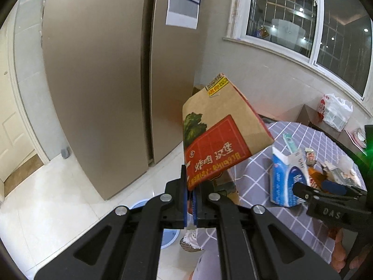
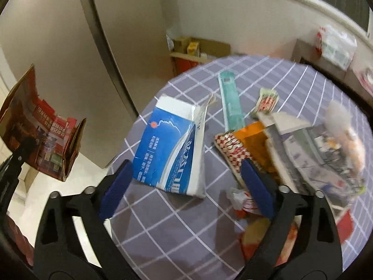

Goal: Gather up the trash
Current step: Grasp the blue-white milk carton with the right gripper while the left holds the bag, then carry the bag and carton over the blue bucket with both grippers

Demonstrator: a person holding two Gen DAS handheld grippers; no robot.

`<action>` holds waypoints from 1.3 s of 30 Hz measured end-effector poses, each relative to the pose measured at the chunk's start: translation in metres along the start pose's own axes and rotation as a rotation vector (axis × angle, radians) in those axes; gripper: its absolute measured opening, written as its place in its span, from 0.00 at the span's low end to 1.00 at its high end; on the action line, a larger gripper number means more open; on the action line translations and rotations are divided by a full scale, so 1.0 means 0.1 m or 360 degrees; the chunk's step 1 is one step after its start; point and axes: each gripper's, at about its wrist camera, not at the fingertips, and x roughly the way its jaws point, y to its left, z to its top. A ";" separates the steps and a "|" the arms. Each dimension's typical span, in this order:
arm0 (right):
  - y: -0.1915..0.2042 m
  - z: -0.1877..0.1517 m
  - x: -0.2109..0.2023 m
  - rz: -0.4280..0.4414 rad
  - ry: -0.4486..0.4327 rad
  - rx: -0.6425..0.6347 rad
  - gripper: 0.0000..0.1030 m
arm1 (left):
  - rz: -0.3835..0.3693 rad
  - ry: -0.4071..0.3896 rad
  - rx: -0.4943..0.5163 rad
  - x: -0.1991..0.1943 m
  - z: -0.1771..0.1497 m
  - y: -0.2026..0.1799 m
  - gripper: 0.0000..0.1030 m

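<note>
Gripping a brown paper bag (image 1: 216,137) by its lower edge, the left gripper (image 1: 191,200) has its blue-padded fingers (image 1: 185,206) pressed narrow on the paper, holding the bag up in the air beside the left edge of the round surface (image 1: 261,182), above the pale tiled floor (image 1: 70,198).

The right gripper (image 2: 186,191) hangs over the near part of the checked grey cloth with its fingers (image 2: 116,191) spread wide and nothing gripped. Between them, slightly farther, lies a blue and white carton (image 2: 172,149), its near corner just beside the left finger. The right finger sits over a red and white patterned wrapper (image 2: 229,148), with crumpled red and white scraps (image 2: 242,201) near it. To the right lie an orange packet (image 2: 253,140) and a grey printed box (image 2: 310,154), blurred. Farther back rest a long teal toothpaste box (image 2: 230,102) and a small green-edged wrapper (image 2: 268,100).

Beyond stand a tall brown refrigerator (image 1: 93,81), a window (image 1: 303,16) and a white plastic bag (image 1: 335,113).
</note>
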 end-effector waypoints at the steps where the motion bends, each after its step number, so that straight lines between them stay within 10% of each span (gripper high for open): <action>1: -0.01 0.01 0.06 0.0001 0.0026 0.0017 0.79 | -0.0003 0.0011 0.0003 0.03 -0.01 0.01 0.03; 9: -0.04 0.04 0.33 -0.0063 0.0095 0.0049 0.58 | -0.0020 0.0082 0.0007 0.25 -0.07 0.07 0.03; 12: -0.03 0.04 0.32 -0.0053 0.0062 0.0050 0.27 | -0.0016 0.0083 0.0015 0.25 -0.09 0.06 0.03; 28: 0.08 0.02 -0.09 0.0032 -0.0093 0.0043 0.23 | 0.0091 0.0022 -0.0018 -0.02 -0.12 0.21 0.03; 39: 0.91 0.10 -0.02 0.0258 -0.0075 -0.0101 0.23 | 0.0276 0.0021 -0.0117 -0.09 -0.11 0.74 0.03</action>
